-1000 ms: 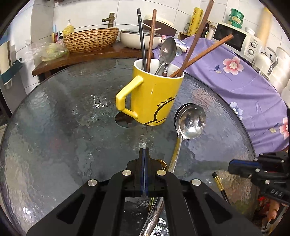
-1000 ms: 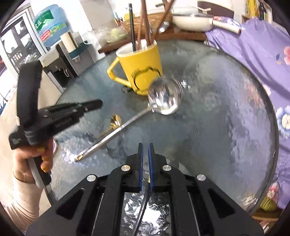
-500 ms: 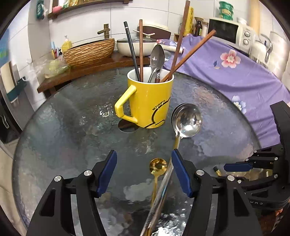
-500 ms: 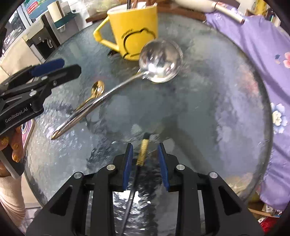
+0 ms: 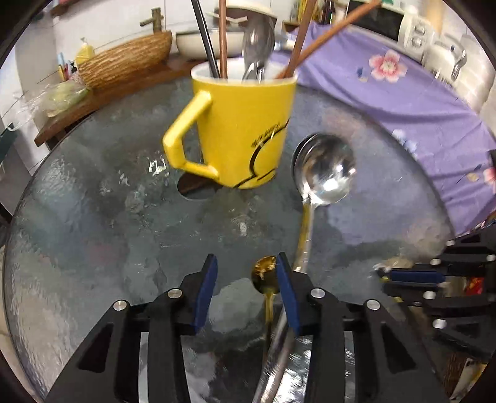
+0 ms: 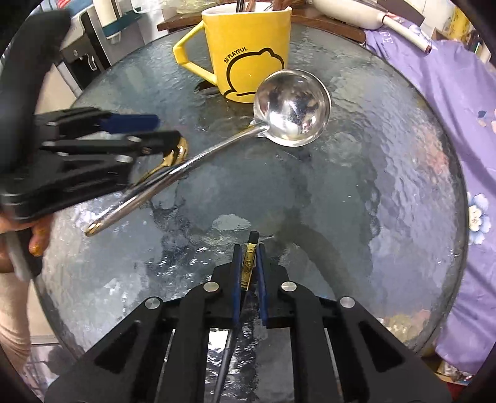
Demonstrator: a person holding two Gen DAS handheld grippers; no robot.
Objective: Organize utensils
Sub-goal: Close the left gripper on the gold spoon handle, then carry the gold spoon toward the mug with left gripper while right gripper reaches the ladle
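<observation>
A yellow mug (image 5: 241, 130) (image 6: 248, 52) stands on the round glass table (image 5: 93, 217) and holds chopsticks and a spoon. A steel ladle (image 5: 325, 173) (image 6: 291, 108) lies beside it. A small gold spoon (image 5: 263, 276) (image 6: 176, 153) lies next to the ladle's handle. My left gripper (image 5: 245, 272) is open, low over the table, with the gold spoon's bowl between its fingers. It also shows in the right wrist view (image 6: 148, 130). My right gripper (image 6: 248, 257) is shut on a black chopstick with a gold band (image 6: 249, 263).
A purple flowered cloth (image 5: 403, 102) covers a surface to the right. A wicker basket (image 5: 124, 62) and a white pan (image 6: 356, 12) sit on a wooden shelf behind the table. A microwave (image 5: 415, 31) stands at the back right.
My left gripper opened, then moved forward and down around the gold spoon while narrowing. My right gripper opened over the black chopstick and closed on it.
</observation>
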